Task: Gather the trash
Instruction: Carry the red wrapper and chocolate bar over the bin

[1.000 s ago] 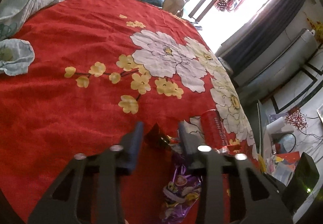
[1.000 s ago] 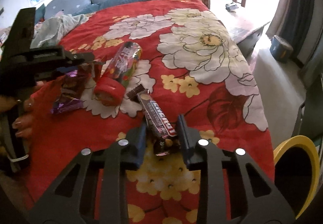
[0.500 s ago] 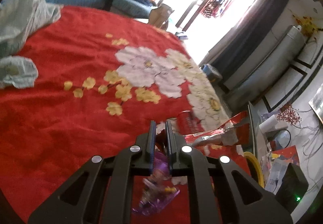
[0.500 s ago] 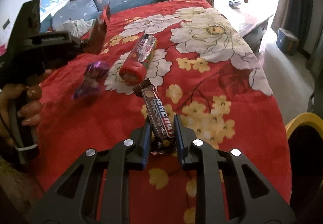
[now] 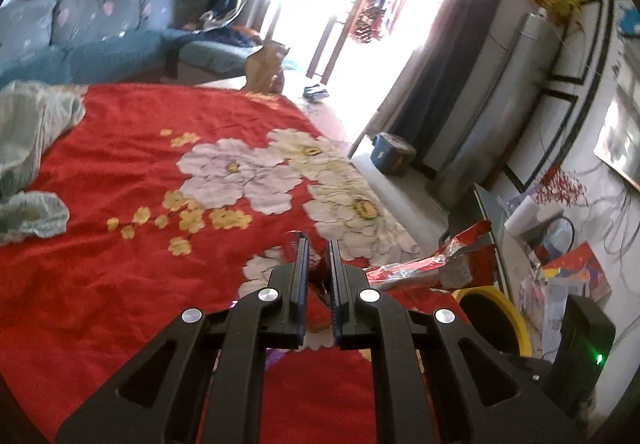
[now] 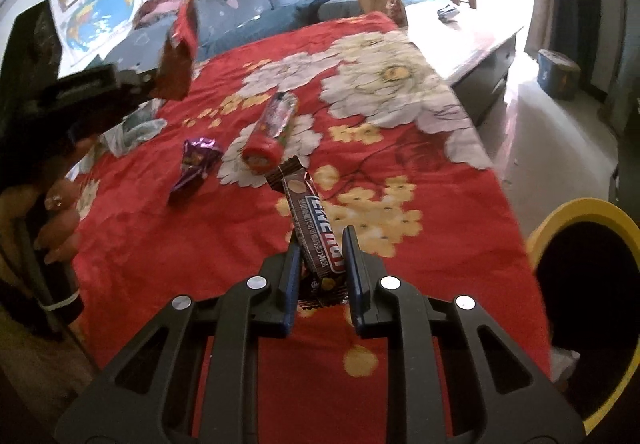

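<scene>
step: both grippers loaded, carry to bin
left gripper [image 6: 150, 86]: clamped on red foil wrapper [image 6: 176, 56], clear of the red cloth [image 6: 400, 212]
on cloth: 1 purple wrapper [image 6: 194, 166], 1 red tube [image 6: 272, 134]
right gripper [image 6: 322, 260]: pinching brown bar wrapper [image 6: 316, 228], far end raised
bin [image 6: 576, 204]: 1, yellow rim, right of bed
next: swing over the rim, then release

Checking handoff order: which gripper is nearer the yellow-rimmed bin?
Right. The right gripper, shut on the chocolate bar wrapper, sits just beside the yellow-rimmed bin. The left gripper, holding a red foil wrapper, is across the bed.
</scene>
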Demonstrator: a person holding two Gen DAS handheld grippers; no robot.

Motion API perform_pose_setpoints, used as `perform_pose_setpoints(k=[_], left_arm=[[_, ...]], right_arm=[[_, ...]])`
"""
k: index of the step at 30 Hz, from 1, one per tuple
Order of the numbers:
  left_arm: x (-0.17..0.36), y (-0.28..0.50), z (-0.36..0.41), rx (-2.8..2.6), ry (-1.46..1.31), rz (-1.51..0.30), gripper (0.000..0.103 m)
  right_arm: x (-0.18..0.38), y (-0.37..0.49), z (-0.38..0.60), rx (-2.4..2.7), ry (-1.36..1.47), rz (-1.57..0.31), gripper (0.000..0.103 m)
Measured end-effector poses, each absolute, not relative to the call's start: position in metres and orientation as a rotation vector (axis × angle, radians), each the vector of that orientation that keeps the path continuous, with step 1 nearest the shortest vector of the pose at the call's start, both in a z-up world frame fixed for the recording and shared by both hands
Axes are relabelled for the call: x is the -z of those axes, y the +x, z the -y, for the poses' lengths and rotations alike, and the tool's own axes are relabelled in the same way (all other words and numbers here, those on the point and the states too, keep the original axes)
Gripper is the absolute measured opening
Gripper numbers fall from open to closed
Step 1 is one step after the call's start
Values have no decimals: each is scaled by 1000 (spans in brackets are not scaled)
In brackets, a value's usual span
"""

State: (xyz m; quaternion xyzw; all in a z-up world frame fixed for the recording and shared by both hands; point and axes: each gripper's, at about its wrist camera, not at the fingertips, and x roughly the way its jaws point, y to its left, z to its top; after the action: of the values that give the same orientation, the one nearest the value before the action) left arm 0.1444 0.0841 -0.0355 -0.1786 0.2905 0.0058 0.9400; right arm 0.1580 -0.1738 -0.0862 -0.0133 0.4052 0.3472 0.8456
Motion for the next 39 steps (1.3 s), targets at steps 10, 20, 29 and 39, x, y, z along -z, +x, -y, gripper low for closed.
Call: perform_pose_setpoints(k=[10, 20, 29, 39], left_arm=[[21, 139, -49, 40, -287, -576, 9], [16, 139, -8, 100, -208, -575, 9], [15, 140, 34, 154, -118, -581, 9], [21, 142, 72, 204, -39, -597, 9]], right_arm=[[75, 166, 216, -657, 27, -830, 15], [64, 173, 260, -580, 94, -799, 15], [62, 180, 298, -501, 152, -786, 15], [64, 189, 344, -407, 225, -773, 15]])
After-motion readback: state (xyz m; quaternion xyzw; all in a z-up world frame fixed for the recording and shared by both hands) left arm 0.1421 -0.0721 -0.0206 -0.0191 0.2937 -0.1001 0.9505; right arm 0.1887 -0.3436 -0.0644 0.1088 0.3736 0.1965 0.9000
